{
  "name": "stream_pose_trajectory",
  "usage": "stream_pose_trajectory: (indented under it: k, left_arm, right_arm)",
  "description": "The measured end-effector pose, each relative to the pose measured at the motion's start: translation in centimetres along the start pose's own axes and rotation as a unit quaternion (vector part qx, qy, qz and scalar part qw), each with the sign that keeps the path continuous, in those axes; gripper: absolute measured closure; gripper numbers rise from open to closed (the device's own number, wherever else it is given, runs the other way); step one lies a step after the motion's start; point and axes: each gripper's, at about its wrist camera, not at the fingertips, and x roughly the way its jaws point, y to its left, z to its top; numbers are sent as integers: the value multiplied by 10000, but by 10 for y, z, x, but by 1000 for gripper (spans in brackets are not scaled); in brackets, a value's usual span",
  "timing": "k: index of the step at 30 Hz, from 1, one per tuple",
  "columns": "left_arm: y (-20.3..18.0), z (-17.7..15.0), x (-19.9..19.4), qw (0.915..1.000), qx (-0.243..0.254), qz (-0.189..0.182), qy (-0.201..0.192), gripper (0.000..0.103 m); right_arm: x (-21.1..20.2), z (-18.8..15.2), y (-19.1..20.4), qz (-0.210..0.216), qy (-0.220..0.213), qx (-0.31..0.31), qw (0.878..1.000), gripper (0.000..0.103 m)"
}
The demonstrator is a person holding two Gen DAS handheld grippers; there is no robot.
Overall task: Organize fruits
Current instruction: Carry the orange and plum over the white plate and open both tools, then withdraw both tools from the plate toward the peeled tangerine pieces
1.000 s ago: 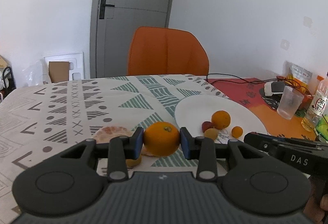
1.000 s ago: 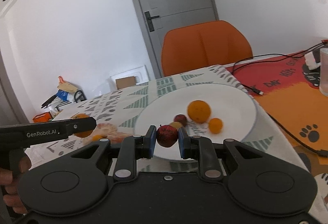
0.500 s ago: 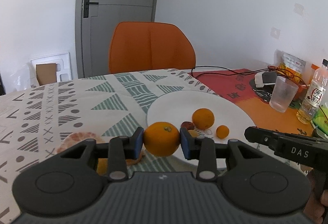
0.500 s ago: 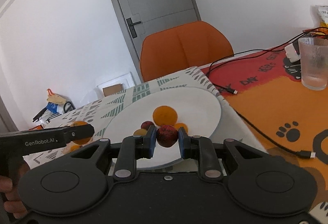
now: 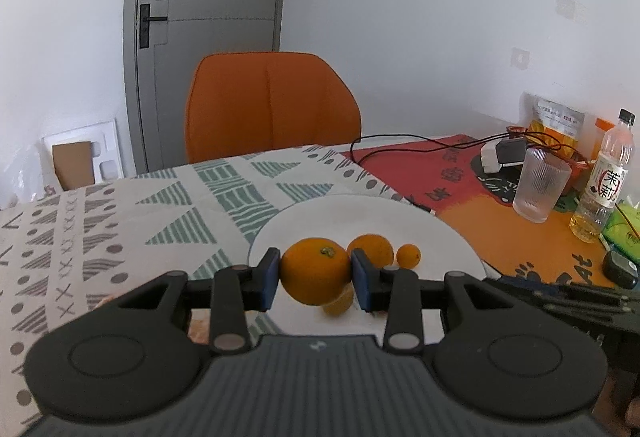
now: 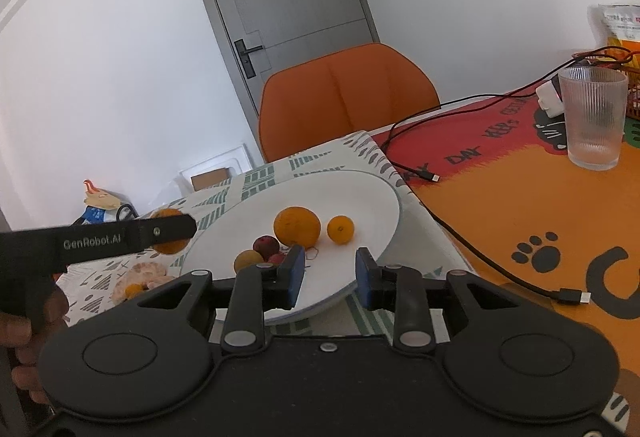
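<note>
Left fingers (image 5: 270, 279) clamp orange (image 5: 315, 271), right-wrist view shows right gripper (image 6: 327, 274) parted

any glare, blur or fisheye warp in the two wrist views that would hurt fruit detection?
Left wrist: sharp, soft even light, dark vignette corners, door frame bowed; the orange in the left tool hides fruit behind it. Right wrist: strongly tilted and warped, plate evenly lit without glare, fruit crisp, right tool open.

We see a smooth glossy white round plate (image 6: 372, 193), a ribbed clear drinking glass (image 6: 594, 117) and a matt patterned cloth tablecloth (image 5: 120, 221).
</note>
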Motion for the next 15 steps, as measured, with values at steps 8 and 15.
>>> stream_pose_trajectory:
  k: [8, 15]
  left_arm:
    - [2, 7, -5, 9999, 32, 39, -165, 54]
    - [22, 5, -19, 9989, -185, 328, -282, 20]
  right_arm:
    - [2, -1, 3, 13, 54, -22, 10000, 68]
    - [0, 0, 11, 23, 4, -103, 9999, 49]
